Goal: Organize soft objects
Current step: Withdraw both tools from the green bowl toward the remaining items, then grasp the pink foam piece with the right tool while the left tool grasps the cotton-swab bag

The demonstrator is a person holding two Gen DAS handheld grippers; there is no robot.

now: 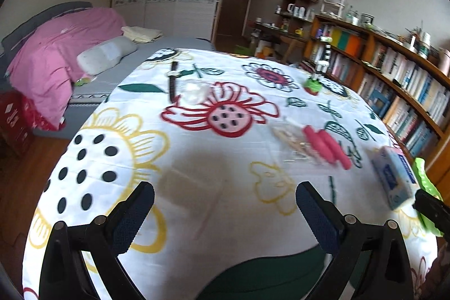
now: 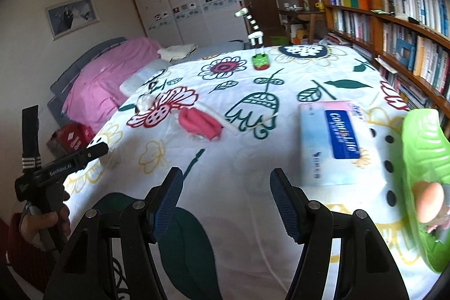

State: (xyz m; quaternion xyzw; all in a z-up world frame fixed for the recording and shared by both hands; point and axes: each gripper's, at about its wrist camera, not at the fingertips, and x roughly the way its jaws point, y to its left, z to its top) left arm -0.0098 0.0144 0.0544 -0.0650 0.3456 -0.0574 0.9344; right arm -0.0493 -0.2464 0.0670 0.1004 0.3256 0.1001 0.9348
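Evidently nothing is sorted yet: tissue pack (image 2: pixel 334 142) and pink roll (image 2: pixel 199 123) lie scattered on the cloth (image 1: pixel 225 187); both grippers, left (image 1: pixel 225 215) and right (image 2: pixel 223 204), spread, empty.

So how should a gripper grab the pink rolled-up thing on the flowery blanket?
Probably across the middle of the pink roll, coming down from above. It lies flat on the quilt as a long, squashy bundle, so jaws closing across its narrow width should fit, while gripping along its length likely wouldn't. A clear bag touches one side, so keep to the pink.

Bare quilt (image 2: pixel 225 182) ahead; tissue pack (image 2: pixel 334 142) obstructing at right.
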